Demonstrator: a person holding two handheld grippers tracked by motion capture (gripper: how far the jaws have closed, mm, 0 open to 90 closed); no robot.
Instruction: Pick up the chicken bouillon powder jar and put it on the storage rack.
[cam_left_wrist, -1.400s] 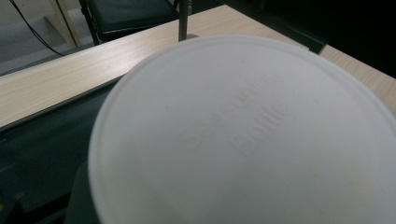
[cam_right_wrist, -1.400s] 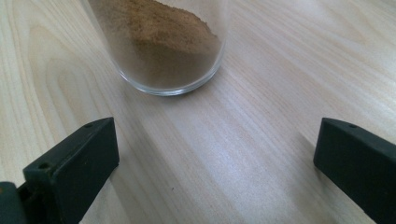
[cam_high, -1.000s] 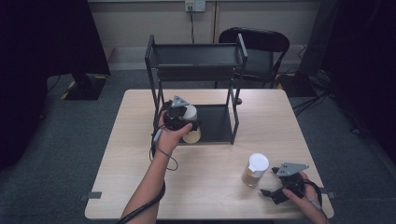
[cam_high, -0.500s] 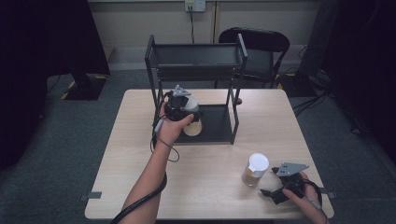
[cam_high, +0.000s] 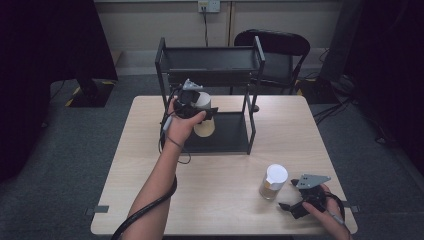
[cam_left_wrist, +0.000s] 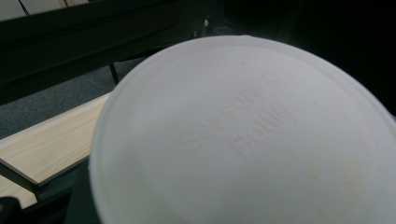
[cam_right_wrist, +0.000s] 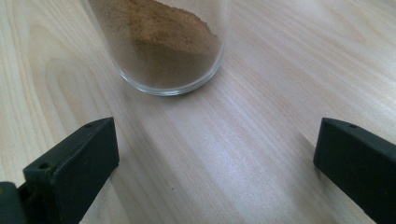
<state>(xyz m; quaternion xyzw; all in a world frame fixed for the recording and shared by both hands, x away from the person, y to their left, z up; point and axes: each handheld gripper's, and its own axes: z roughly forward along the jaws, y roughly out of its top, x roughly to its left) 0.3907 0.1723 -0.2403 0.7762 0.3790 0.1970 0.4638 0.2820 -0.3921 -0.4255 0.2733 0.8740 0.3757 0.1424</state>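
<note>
My left gripper (cam_high: 201, 113) is shut on a seasoning bottle (cam_high: 204, 128) with a white lid and tan contents, holding it in the air at the front left of the black two-tier rack (cam_high: 210, 64), above the lower shelf. That bottle's white lid (cam_left_wrist: 243, 135), embossed "Seasoning Bottle", sits very close in the left gripper view. A second bottle (cam_high: 273, 181), white-lidded and part full of brown powder, stands on the table near the front right. My right gripper (cam_high: 294, 206) rests open just beside it, its jaws wide apart (cam_right_wrist: 217, 154) before the glass base (cam_right_wrist: 163, 51).
The wooden table (cam_high: 220, 210) has bare surface across its front and left. The rack's upper tray (cam_high: 210, 55) hangs above the held bottle, with its posts (cam_high: 252, 95) on either side. A black chair (cam_high: 272, 45) stands behind the table.
My left hand has lifted the bottle upward in front of the rack. The right gripper and the second bottle have stayed put.
</note>
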